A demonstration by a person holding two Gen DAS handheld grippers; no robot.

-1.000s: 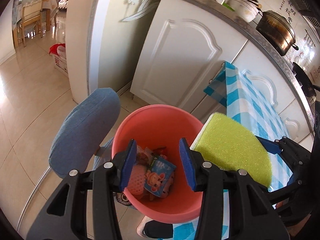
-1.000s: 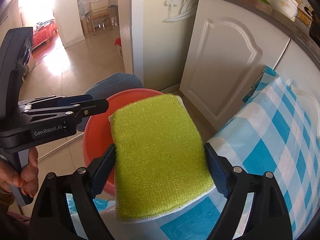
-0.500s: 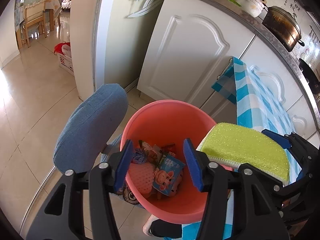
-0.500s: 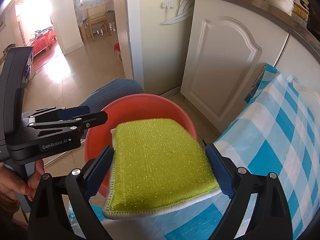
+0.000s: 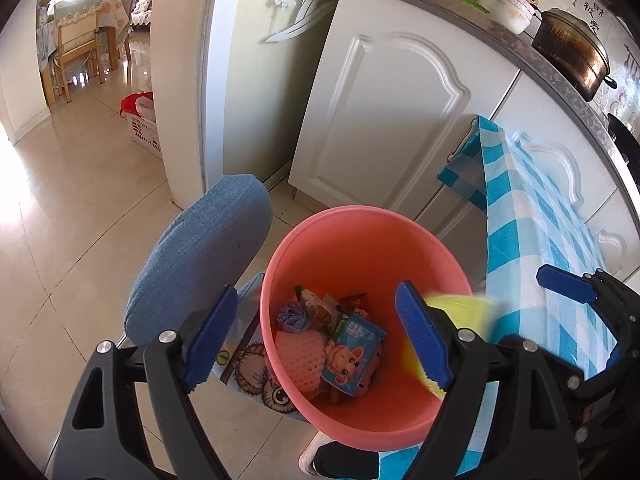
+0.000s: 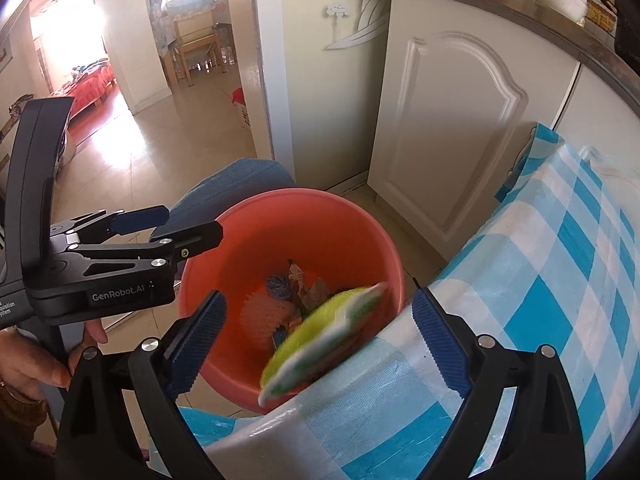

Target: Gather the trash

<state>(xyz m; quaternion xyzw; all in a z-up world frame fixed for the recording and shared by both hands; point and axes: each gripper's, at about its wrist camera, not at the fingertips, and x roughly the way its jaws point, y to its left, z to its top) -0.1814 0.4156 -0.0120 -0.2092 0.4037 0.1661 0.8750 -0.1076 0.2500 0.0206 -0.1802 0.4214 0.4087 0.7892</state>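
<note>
A yellow-green sponge (image 6: 320, 332) is in mid-air, blurred and tilted, dropping over the rim into the pink bucket (image 6: 352, 224). It shows as a yellow blur (image 5: 460, 308) in the left wrist view. My right gripper (image 6: 320, 340) is open and empty just above the table edge, beside the bucket. My left gripper (image 5: 316, 336) is open and empty over the bucket (image 5: 360, 240), which holds wrappers, a snack packet (image 5: 352, 344) and a pink sponge (image 5: 298, 356).
A blue-and-white checked tablecloth (image 6: 540, 288) covers the table to the right of the bucket. A blue-cushioned chair back (image 5: 200, 256) stands to its left. White kitchen cabinets (image 5: 392, 120) are behind. Tiled floor (image 5: 72, 208) stretches left toward a doorway.
My right gripper has opened and let go of the sponge, which now falls into the bucket. Both cameras have pulled back a little.
</note>
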